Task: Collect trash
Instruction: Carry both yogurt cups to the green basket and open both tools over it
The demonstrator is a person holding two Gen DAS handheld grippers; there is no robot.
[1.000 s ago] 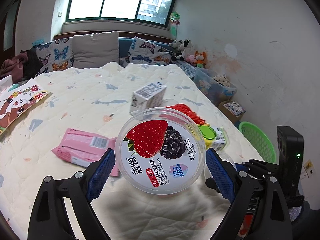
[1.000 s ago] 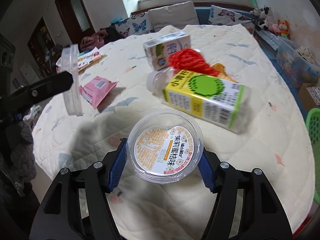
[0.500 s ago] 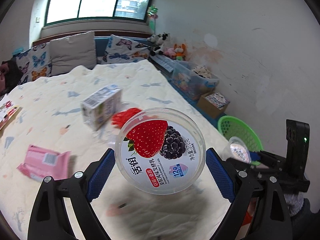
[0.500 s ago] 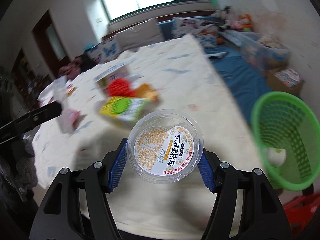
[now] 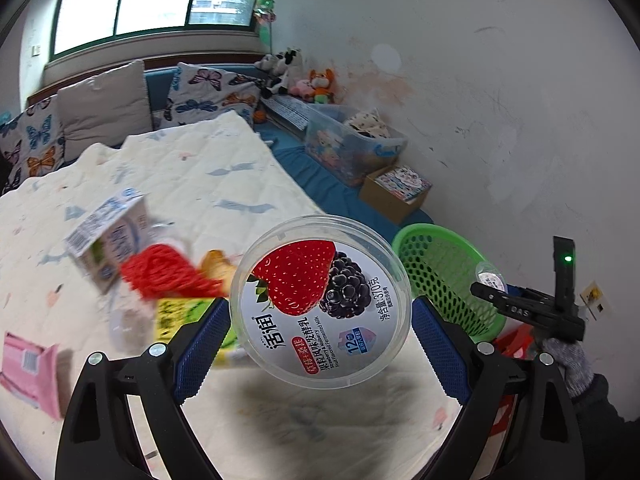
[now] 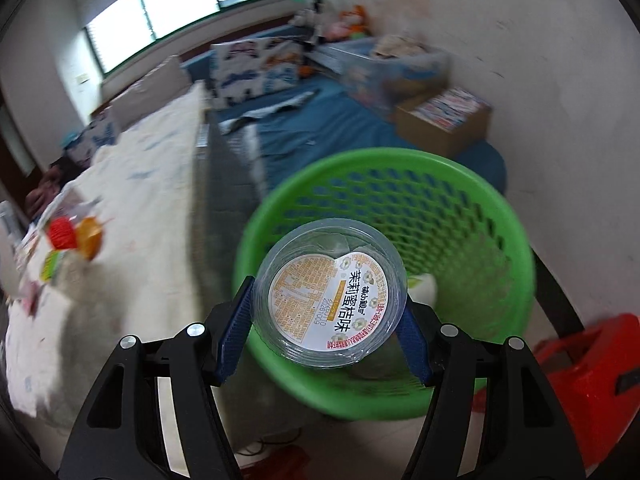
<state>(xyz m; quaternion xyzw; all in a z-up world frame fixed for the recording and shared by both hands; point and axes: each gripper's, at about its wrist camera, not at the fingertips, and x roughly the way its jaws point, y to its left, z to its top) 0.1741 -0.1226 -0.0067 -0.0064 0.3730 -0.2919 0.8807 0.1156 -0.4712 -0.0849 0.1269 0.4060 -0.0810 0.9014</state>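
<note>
The right gripper [image 6: 330, 320] pinches a clear jelly cup [image 6: 332, 298] above the green basket [image 6: 400, 184]. The left gripper [image 5: 320, 330] clamps a yogurt tub [image 5: 320, 306] over the bed [image 5: 192, 184]

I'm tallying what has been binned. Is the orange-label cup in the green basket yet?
Not yet. The orange-label cup is clamped in the right hand-held gripper, above the green basket.

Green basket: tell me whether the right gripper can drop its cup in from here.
Probably yes. The right gripper holds the clear cup over the open green basket, and nothing covers the mouth.
</note>
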